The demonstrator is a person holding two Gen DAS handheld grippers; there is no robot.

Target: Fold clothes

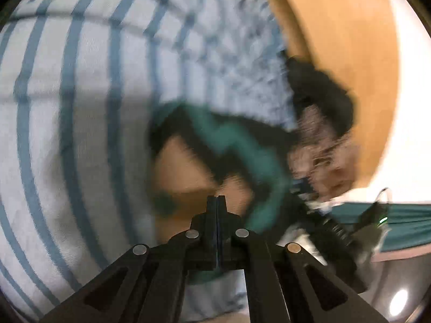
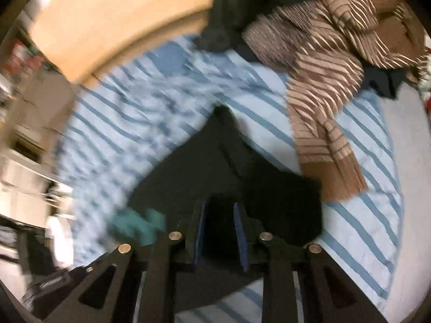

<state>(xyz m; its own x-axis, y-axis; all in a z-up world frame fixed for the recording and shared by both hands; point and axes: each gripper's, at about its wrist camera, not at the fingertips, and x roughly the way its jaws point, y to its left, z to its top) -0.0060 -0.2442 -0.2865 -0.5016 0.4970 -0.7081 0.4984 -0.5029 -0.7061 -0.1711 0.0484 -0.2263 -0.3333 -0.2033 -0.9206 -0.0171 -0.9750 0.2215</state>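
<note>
Fold clothes, two wrist views. The task's thing is a black garment [image 2: 242,177] with a teal edge [image 2: 140,222], blurred in both views. In the right wrist view it spreads over the blue-striped sheet [image 2: 358,196] directly ahead of and beneath the right gripper [image 2: 219,231], a dark flat panel narrowing to a point farther out; the teal edge lies just left of the fingers. The right gripper's jaws stand slightly apart, with dark cloth seen between the blue pads [image 2: 238,231]; whether they press on it cannot be told. In the left wrist view the black-and-teal garment [image 1: 237,145] hangs in loops just ahead of the left gripper [image 1: 216,202], whose jaws are closed together with no cloth visible between the tips.

Only the right wrist view shows the brown striped garment [image 2: 328,80] heaped far ahead and right, and another black garment [image 2: 242,2] beyond it. Only the left wrist view shows the other gripper's body [image 1: 336,239] low to the right.
</note>
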